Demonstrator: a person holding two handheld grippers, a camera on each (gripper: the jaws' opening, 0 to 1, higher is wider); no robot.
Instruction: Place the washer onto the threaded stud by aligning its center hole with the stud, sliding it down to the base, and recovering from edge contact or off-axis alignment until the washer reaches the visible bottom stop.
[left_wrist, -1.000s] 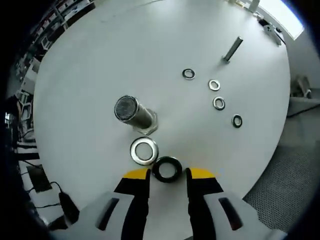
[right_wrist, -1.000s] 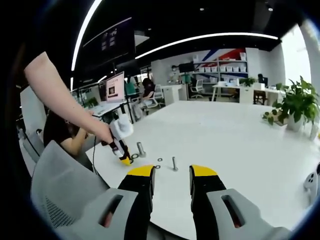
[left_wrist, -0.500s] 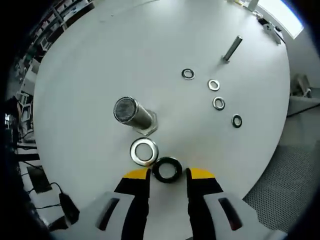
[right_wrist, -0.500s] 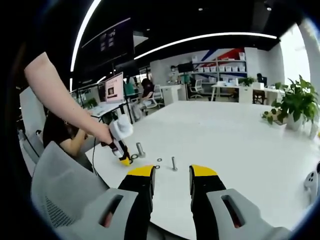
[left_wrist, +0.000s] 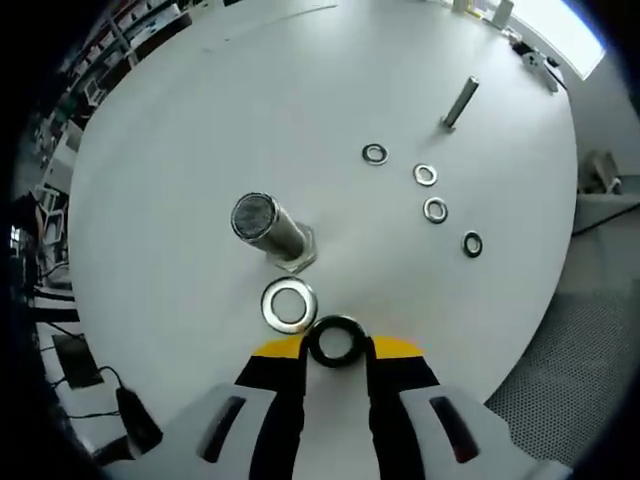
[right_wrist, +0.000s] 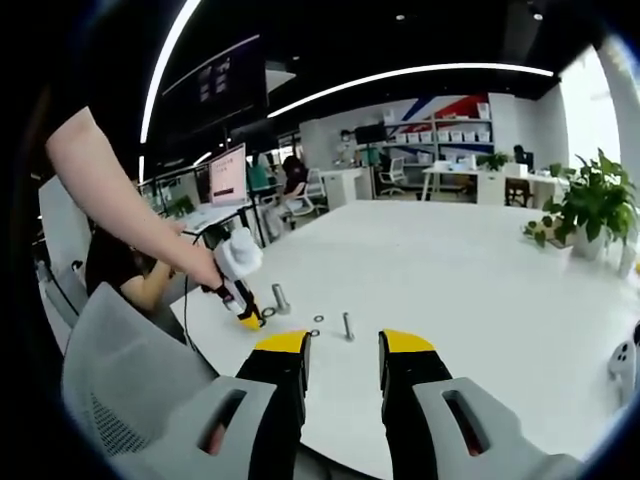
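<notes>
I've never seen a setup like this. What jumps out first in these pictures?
In the left gripper view, the left gripper has its yellow-tipped jaws on either side of a black washer on the white table. Just beyond lie a silver washer and an upright stud. Four small washers and a thin bolt sit farther off.

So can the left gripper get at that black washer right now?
Probably yes: the black washer lies flat between the left gripper jaws, nothing blocking, though the silver washer sits close.

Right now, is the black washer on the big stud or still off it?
Off. The black washer lies flat on the table between the left gripper jaws, apart from the stud.
</notes>
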